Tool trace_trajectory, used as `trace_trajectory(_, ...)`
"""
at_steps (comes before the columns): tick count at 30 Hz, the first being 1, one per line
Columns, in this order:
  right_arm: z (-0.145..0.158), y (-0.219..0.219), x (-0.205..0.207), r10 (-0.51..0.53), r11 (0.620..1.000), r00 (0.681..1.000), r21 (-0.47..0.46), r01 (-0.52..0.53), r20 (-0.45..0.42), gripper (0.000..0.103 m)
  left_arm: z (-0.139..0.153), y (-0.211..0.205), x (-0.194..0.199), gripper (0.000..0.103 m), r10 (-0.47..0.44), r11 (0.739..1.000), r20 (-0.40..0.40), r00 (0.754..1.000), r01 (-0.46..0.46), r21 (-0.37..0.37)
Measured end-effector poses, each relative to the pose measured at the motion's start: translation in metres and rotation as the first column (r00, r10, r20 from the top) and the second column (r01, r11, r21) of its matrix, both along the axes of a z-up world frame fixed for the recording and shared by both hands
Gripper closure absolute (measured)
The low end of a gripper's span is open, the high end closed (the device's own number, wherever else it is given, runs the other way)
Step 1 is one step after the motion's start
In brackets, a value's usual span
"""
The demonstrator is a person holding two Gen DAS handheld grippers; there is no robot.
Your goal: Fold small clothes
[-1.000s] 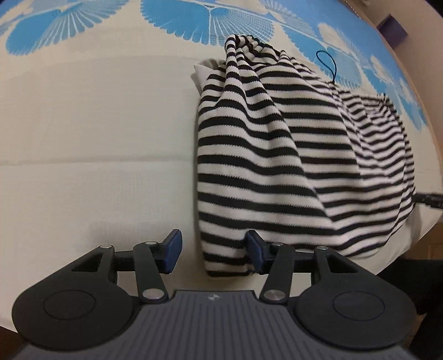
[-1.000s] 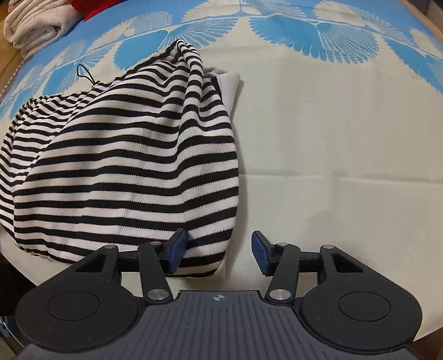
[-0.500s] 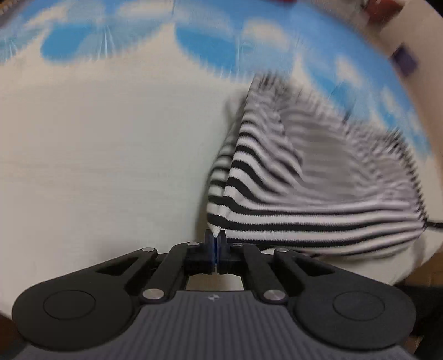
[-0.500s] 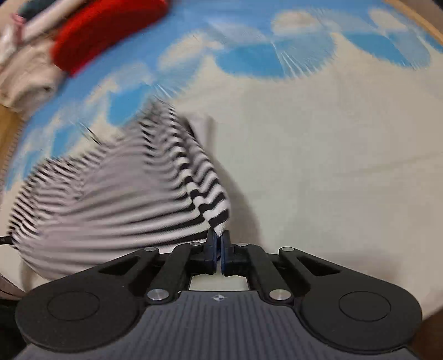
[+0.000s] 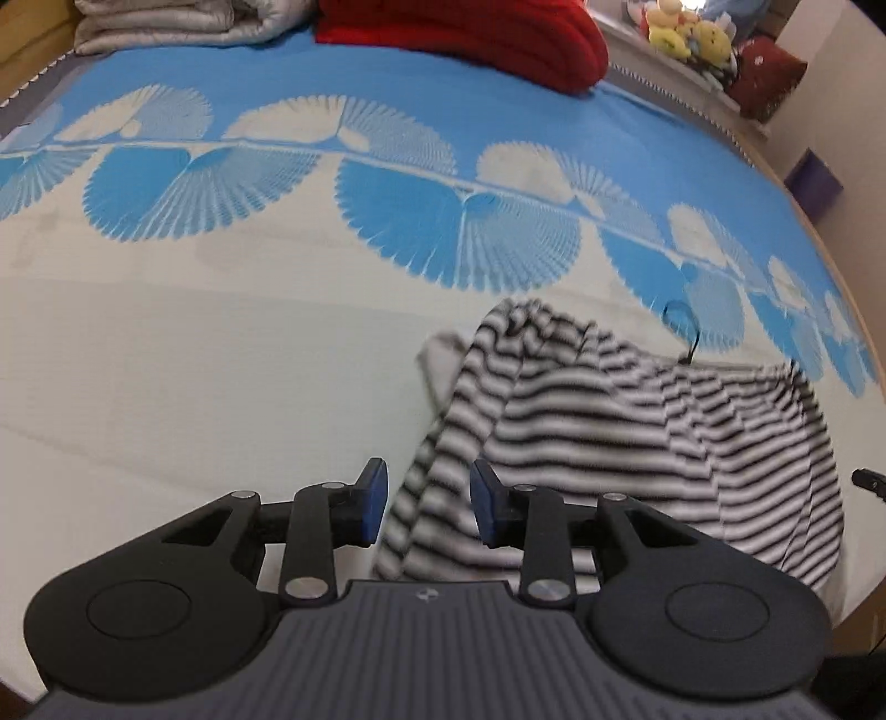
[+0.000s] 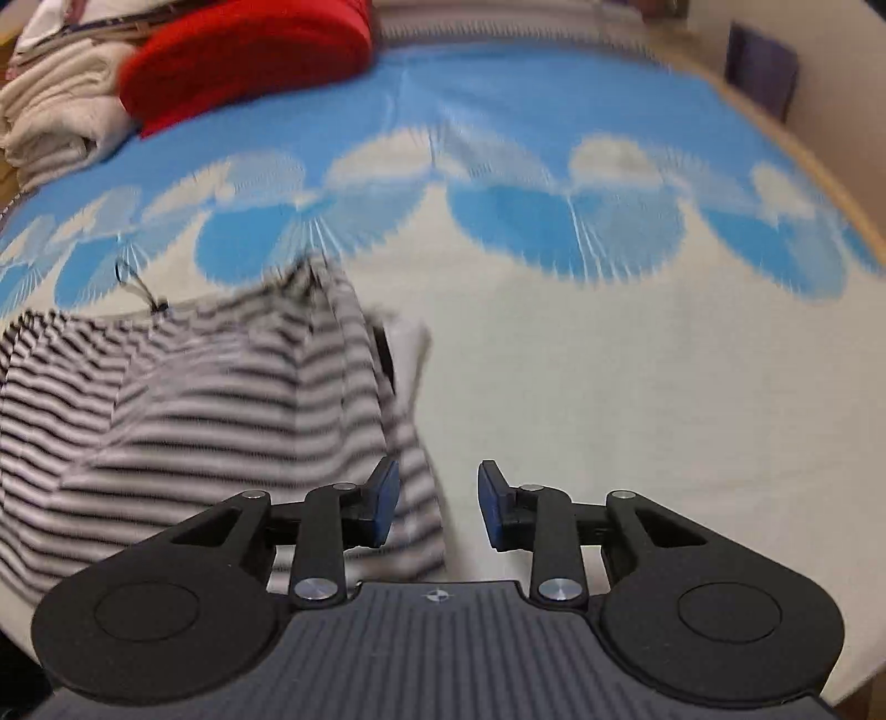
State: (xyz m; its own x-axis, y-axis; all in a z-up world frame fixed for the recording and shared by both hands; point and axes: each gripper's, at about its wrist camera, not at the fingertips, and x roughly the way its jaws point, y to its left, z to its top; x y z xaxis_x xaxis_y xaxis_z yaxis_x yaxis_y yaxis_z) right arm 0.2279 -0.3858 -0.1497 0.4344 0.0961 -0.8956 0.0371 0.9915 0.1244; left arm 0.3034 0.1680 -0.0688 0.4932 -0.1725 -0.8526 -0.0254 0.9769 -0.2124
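A black-and-white striped garment (image 5: 637, 443) lies bunched on the bed, blurred by motion, with a black cord loop (image 5: 684, 327) at its far edge. My left gripper (image 5: 426, 504) is open, and the garment's near left corner hangs loose between its blue pads. In the right wrist view the garment (image 6: 194, 421) fills the left side. My right gripper (image 6: 437, 501) is open, and the garment's near right corner lies by its left pad.
The bed cover (image 5: 194, 387) is cream near me and blue with fan patterns farther back. A red cushion (image 5: 470, 39) and folded pale blankets (image 5: 183, 25) lie at the far end. Soft toys (image 5: 686, 33) sit on a ledge at right.
Both grippers shut on the garment's near corners half a second ago, lifted and carried them forward. Both have opened and the corners have dropped free.
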Motion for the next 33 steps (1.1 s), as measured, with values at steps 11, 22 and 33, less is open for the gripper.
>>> trace_trajectory(11,-0.028,0.042,0.072,0.014,1.000,0.999,-0.016,-0.013,0.040,0.065,-0.041,-0.038,0.056,0.049,0.013,0.999,0.074,0.997,-0.015,0.031)
trace_trajectory(22,-0.045,0.047,0.118,-0.043,0.998,0.993,-0.029,0.047,0.111,0.102,-0.042,-0.043,0.091,0.100,0.024,0.995,0.199,0.980,-0.043,0.091)
trace_trajectory(33,-0.052,0.048,0.122,-0.114,0.985,0.993,-0.127,0.118,0.032,0.075,-0.016,-0.055,0.079,0.058,-0.023,0.988,0.206,0.978,-0.010,0.154)
